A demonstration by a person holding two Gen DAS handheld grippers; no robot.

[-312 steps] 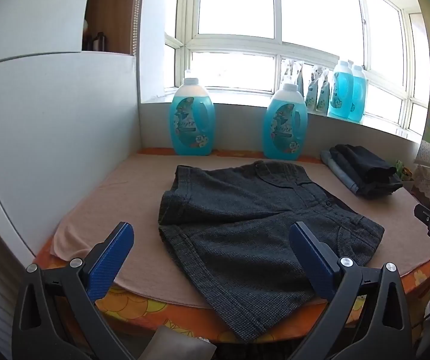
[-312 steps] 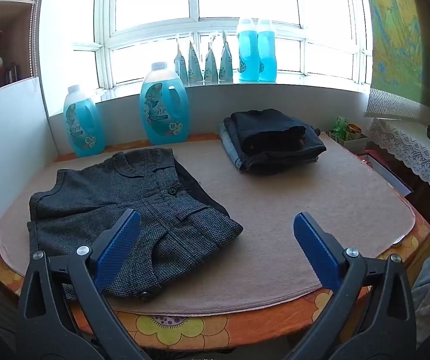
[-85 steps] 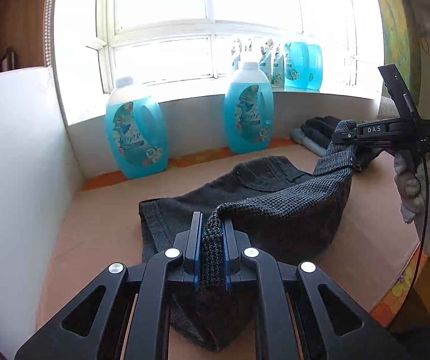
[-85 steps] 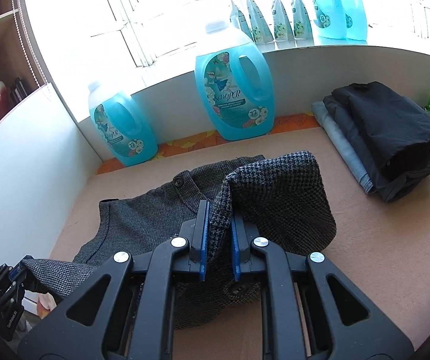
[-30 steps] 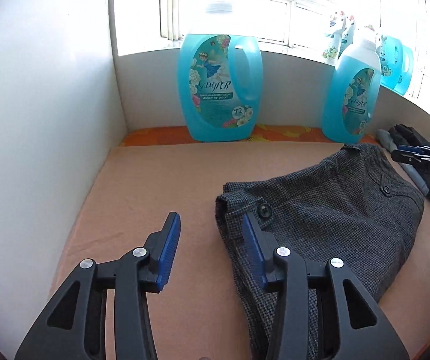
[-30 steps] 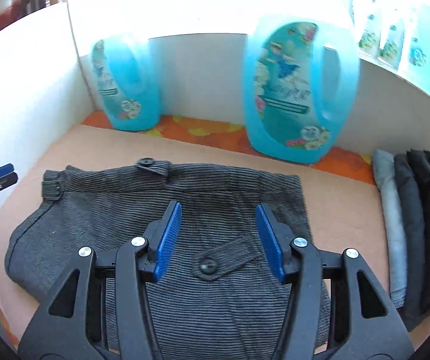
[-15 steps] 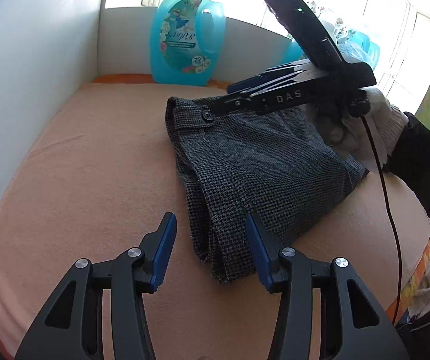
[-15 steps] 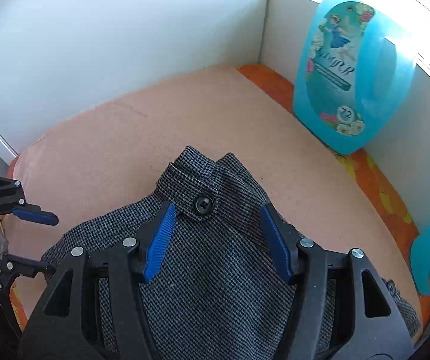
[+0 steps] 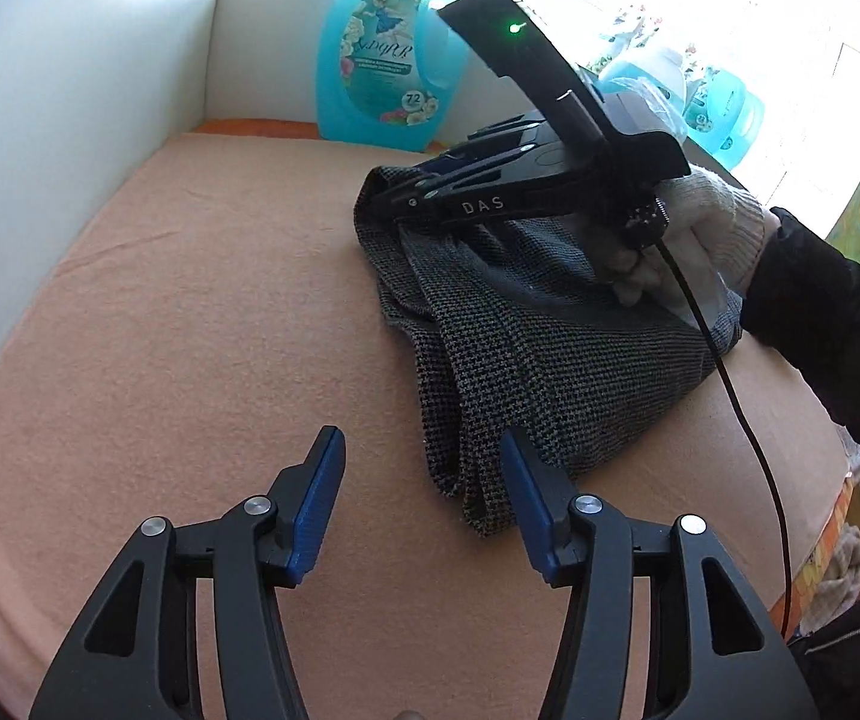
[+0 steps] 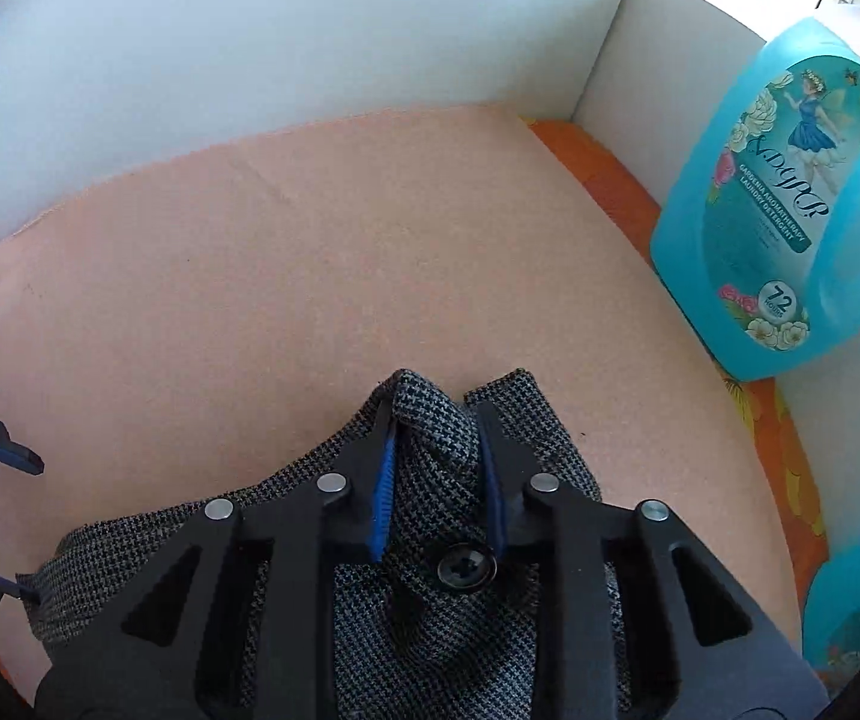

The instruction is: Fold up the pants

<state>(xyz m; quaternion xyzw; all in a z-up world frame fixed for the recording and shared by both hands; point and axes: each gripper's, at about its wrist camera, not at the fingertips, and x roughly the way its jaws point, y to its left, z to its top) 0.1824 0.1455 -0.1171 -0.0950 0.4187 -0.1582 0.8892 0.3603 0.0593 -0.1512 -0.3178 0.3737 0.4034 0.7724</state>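
Note:
The grey houndstooth pants lie folded on the peach table cover. In the right wrist view, my right gripper is closing, and its blue pads press on a bunched corner of the waistband just above a black button. The left wrist view shows that right gripper at the pants' far end, held by a gloved hand. My left gripper hovers low at the near end with its jaws opening. The hem corner lies between them beside the right pad, untouched.
A blue detergent bottle stands against the back wall, close to the waistband. More blue bottles stand to the right. A white panel walls the left side. A black cable hangs from the right gripper over the pants.
The right gripper's jaws have come together on the waistband corner, bunching the fabric. The left gripper has dropped closer to the hem and spread a little wider.

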